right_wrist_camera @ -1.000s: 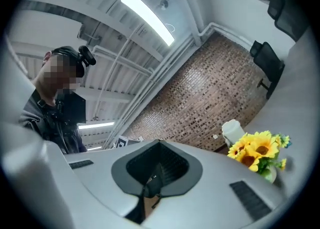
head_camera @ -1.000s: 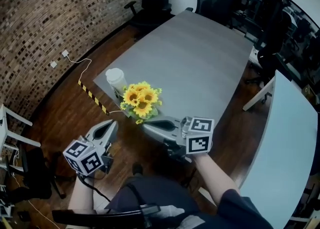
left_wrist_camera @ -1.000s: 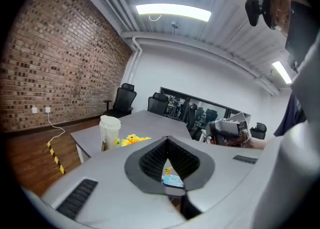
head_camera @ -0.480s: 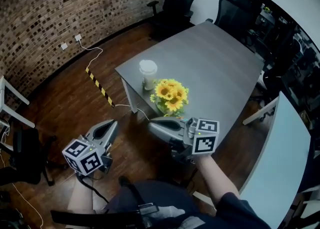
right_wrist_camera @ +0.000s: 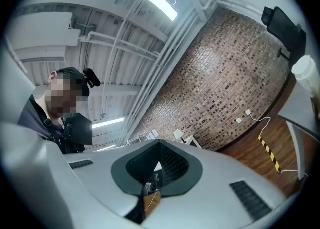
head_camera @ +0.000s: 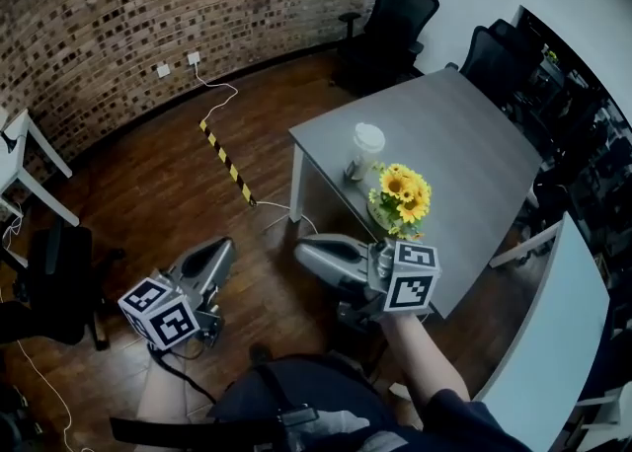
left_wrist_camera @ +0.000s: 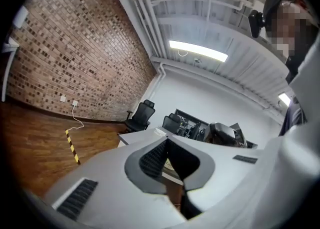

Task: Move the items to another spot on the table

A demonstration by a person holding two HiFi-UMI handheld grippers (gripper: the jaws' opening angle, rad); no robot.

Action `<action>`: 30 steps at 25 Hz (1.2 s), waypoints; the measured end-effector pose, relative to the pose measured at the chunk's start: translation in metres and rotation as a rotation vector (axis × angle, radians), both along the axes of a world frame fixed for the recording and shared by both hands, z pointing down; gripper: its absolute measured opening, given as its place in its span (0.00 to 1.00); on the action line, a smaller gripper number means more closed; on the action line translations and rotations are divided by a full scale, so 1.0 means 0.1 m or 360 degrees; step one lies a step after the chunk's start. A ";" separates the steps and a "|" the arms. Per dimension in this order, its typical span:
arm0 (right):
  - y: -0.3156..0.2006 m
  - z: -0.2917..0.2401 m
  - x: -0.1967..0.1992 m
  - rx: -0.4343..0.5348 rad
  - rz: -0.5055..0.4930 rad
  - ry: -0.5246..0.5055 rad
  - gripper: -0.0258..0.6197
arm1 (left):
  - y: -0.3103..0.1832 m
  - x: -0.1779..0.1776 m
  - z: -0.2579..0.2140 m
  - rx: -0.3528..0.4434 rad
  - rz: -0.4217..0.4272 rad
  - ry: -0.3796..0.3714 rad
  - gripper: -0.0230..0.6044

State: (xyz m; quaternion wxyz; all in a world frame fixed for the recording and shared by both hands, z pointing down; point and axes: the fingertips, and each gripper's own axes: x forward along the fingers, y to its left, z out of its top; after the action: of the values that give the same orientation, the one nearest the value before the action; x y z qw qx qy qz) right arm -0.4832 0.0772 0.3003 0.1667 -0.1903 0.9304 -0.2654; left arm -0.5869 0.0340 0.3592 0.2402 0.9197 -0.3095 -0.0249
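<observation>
A bunch of yellow sunflowers (head_camera: 404, 195) and a white lidded cup (head_camera: 367, 148) stand near the corner of a grey table (head_camera: 464, 134) in the head view. My left gripper (head_camera: 223, 247) hangs over the wooden floor, well left of the table, shut with nothing in it. My right gripper (head_camera: 304, 249) is held just below the table's near edge, under the flowers, also shut and empty. In the left gripper view the table (left_wrist_camera: 137, 136) shows beyond the jaws. The white cup (right_wrist_camera: 306, 71) sits at the right edge of the right gripper view.
Black office chairs (head_camera: 390, 21) stand at the table's far end. A yellow-black striped strip (head_camera: 225, 159) and a white cable (head_camera: 222, 93) lie on the wooden floor by the brick wall (head_camera: 148, 6). A white desk (head_camera: 553, 341) runs along the right. A dark chair (head_camera: 59, 282) stands at left.
The head view has swung, so the table, cup and flowers sit further right and higher in the frame. Both grippers stay shut and empty at about the same place in the frame.
</observation>
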 end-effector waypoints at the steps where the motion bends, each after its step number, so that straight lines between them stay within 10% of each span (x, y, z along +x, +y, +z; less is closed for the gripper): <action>1: 0.00 -0.02 -0.10 0.0003 -0.0009 -0.0012 0.01 | 0.01 -0.11 0.01 0.0002 -0.0006 -0.0003 0.03; 13: 0.13 0.02 -0.64 -0.0002 0.0027 0.0176 0.01 | 0.03 -0.60 0.23 -0.0064 0.0028 -0.0002 0.03; 30: -0.80 0.57 -0.16 -0.0150 0.0231 0.0110 0.01 | -0.75 -0.10 0.59 -0.0128 0.0238 -0.0267 0.03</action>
State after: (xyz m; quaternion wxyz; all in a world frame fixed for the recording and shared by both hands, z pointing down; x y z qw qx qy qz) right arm -0.4993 -0.0024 0.3574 0.1442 -0.2740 0.9058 -0.2894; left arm -0.5966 -0.0415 0.4183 0.2514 0.9287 -0.2599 0.0827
